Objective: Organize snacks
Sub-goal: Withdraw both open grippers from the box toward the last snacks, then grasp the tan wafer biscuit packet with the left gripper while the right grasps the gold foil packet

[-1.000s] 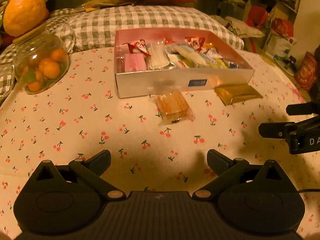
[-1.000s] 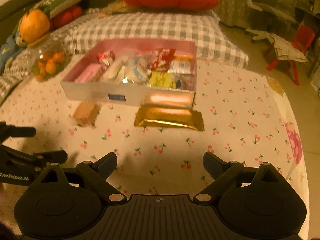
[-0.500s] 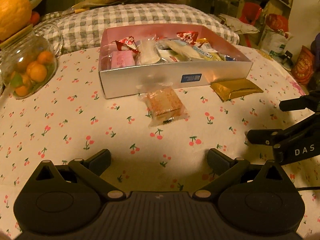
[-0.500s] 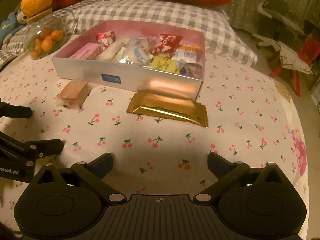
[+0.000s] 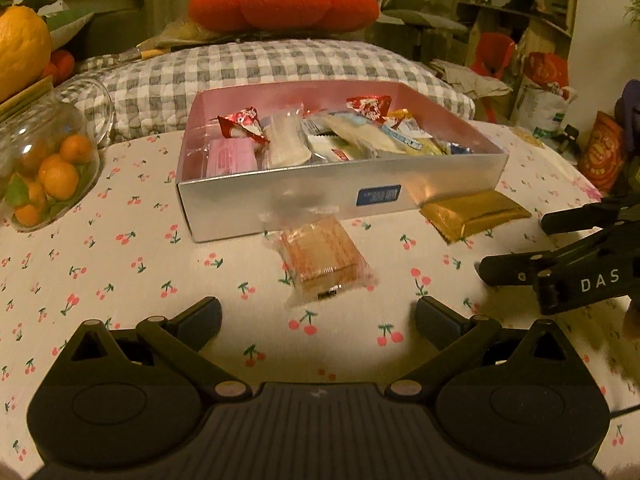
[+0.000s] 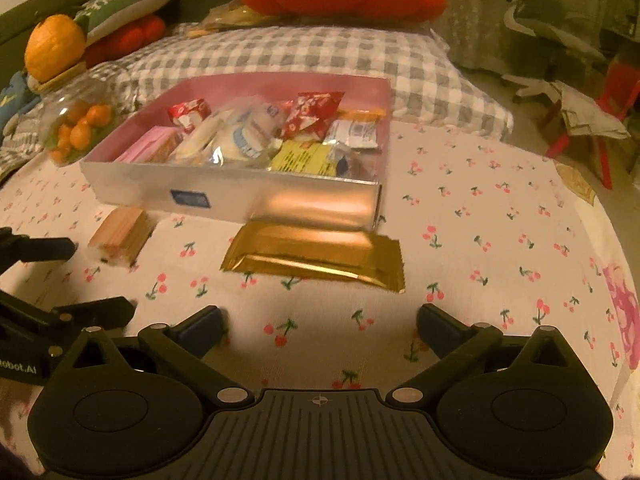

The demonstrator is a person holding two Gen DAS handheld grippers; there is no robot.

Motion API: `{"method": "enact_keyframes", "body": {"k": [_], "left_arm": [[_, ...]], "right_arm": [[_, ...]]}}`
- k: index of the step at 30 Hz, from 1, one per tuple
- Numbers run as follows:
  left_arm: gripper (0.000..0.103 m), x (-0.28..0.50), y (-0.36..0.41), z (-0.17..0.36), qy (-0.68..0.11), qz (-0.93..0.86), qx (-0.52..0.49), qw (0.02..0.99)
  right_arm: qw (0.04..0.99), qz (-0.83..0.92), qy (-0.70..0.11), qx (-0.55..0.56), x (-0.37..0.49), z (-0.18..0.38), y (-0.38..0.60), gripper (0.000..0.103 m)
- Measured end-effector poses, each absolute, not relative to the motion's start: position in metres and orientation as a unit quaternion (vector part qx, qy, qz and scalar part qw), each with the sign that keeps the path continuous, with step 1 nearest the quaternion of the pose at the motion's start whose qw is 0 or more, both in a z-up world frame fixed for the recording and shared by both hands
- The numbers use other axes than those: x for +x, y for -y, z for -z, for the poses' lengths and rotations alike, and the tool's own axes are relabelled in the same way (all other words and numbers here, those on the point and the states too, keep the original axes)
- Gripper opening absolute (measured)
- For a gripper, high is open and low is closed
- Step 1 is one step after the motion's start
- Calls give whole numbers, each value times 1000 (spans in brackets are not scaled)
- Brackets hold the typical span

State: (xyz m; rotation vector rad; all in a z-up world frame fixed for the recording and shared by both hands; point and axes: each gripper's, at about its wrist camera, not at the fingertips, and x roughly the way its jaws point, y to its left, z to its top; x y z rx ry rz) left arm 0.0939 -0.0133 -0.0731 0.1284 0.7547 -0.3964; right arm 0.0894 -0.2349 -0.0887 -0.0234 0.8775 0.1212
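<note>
Both the left gripper [image 5: 318, 314] and right gripper [image 6: 319, 322] gape wide, empty. 2 packets lie before the silver box [image 5: 304, 208]: wafer pack [image 5: 322, 258], gold bar [image 6: 316, 254]

- Your silver box [image 5: 280, 208], pink inside, sits open on the cherry-print cloth, crowded with wrapped snacks [image 6: 256, 136].
- Clear-wrapped wafer pack [image 5: 322, 258] lies flat just in front of its near wall.
- Gold foil bar [image 6: 316, 256] lies flat by the front corner, nearly touching.
</note>
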Motion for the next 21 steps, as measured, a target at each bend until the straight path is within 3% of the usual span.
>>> {"method": "enact_keyframes", "body": {"k": [12,21], "left_arm": [[102,109,22,73,-367,169,47,914],[94,110,19,71,-364,167,37,916]], "right_arm": [[914,-54,-402,-7,105,93,232,103],[915,-63,-398,-5,111,93,228,103]]}}
